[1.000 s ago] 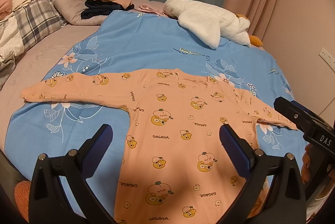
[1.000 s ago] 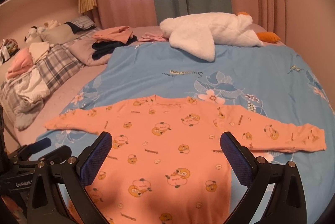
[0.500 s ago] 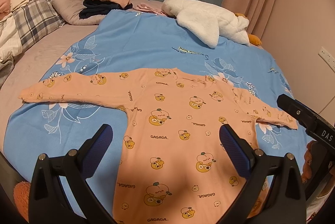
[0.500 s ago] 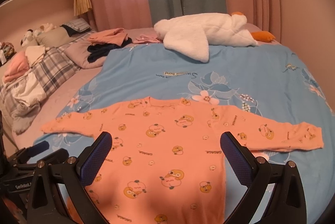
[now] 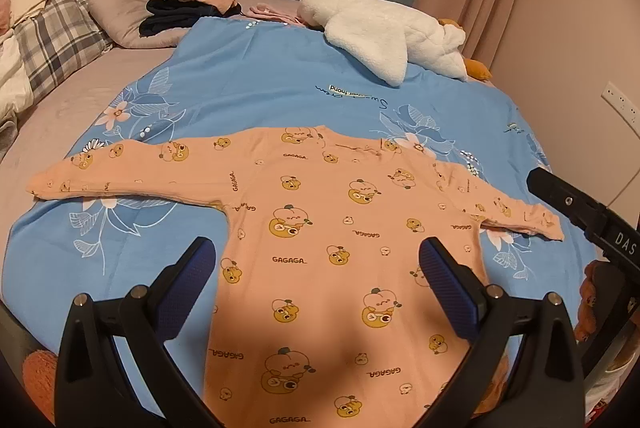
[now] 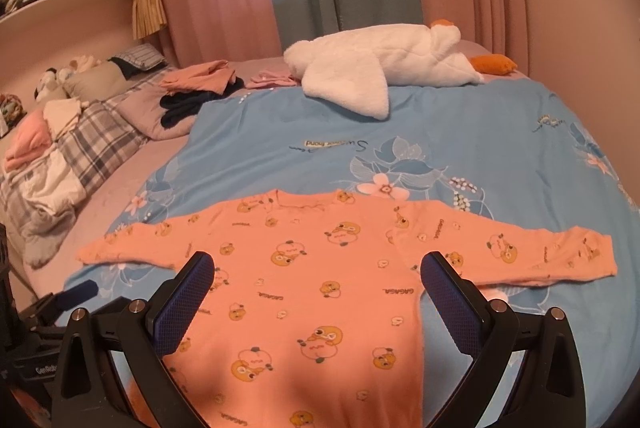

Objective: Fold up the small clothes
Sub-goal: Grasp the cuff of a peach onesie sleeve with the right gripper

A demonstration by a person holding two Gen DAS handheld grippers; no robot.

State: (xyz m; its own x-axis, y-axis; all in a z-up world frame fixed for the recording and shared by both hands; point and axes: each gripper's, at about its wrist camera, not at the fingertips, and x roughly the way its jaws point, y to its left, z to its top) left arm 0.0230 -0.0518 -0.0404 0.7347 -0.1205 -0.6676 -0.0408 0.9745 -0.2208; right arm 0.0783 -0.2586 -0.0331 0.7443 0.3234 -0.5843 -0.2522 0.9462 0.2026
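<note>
A: Start with your left wrist view. What is in front of you?

B: Your left gripper [image 5: 316, 276] hangs above the lower body of the orange top [image 5: 320, 248], its blue-padded fingers [image 5: 182, 286] spread wide apart with nothing between them. The top lies flat on the blue floral sheet [image 5: 256, 84], both sleeves stretched out sideways and the neckline pointing away from you. At the right edge you can see part of your right gripper [image 5: 580, 212], just beside the end of that sleeve; from here you cannot tell how its jaws stand.

A: And farther back?

B: A white plush goose [image 5: 380, 32] rests on the far end of the sheet, and a pile of folded clothes [image 5: 188, 4] sits to the left of it, off the sheet.

A: Now the right wrist view.

B: Your right gripper [image 6: 318, 298] is likewise wide apart and empty, hovering over the orange top [image 6: 312, 268]. The garment lies spread across the near part of the blue floral sheet [image 6: 460, 124], its right sleeve reaching well out to the right. The white plush goose [image 6: 384, 64] lies across the far edge, orange beak to the right. A dark piece of your left gripper [image 6: 60, 304] shows at the lower left.
</note>
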